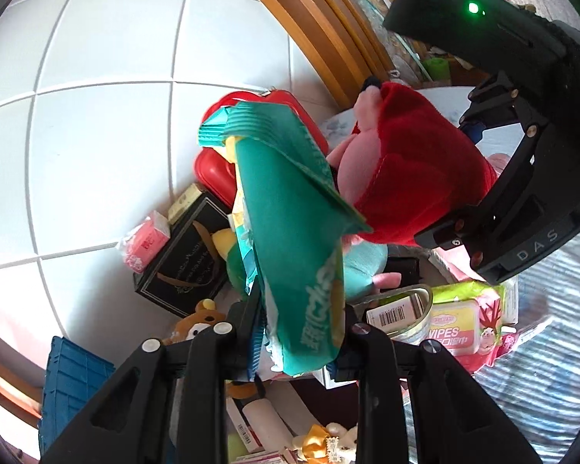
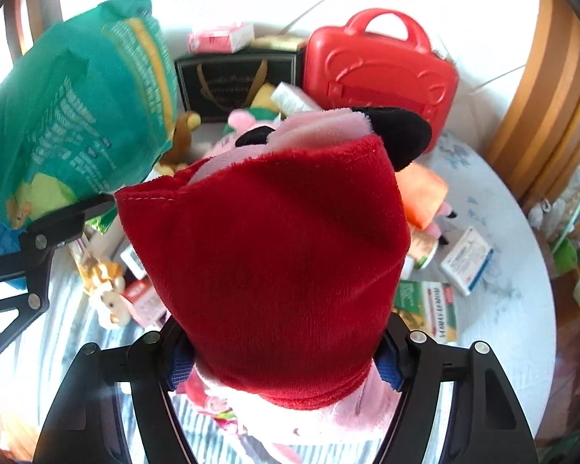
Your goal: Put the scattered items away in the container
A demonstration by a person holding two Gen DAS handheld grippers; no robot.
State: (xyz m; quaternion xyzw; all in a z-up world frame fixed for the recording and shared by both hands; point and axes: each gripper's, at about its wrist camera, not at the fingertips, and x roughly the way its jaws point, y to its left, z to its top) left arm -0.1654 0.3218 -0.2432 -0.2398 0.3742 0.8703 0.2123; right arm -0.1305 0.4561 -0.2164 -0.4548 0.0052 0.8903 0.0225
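Note:
My left gripper (image 1: pixel 297 332) is shut on a green snack packet (image 1: pixel 290 208), held up above the clutter; the packet also shows at upper left in the right wrist view (image 2: pixel 77 100). My right gripper (image 2: pixel 286 359) is shut on a pink plush toy in a red dress (image 2: pixel 274 239), held in the air; the toy (image 1: pixel 410 162) and the right gripper (image 1: pixel 522 208) show at right in the left wrist view. A blue crate (image 1: pixel 73 379) sits at lower left. Below lie more items: a red plastic case (image 2: pixel 379 73), a black box (image 2: pixel 236 81), small plush toys and cartons.
A wipes pack (image 1: pixel 464 321), a tin (image 1: pixel 402 309) with a carton inside, a pink tissue pack (image 1: pixel 147 241) and medicine boxes (image 2: pixel 466 259) lie scattered on a pale cloth surface. A wooden frame (image 2: pixel 553 96) rises at the right. White tiles (image 1: pixel 96 116) lie beyond.

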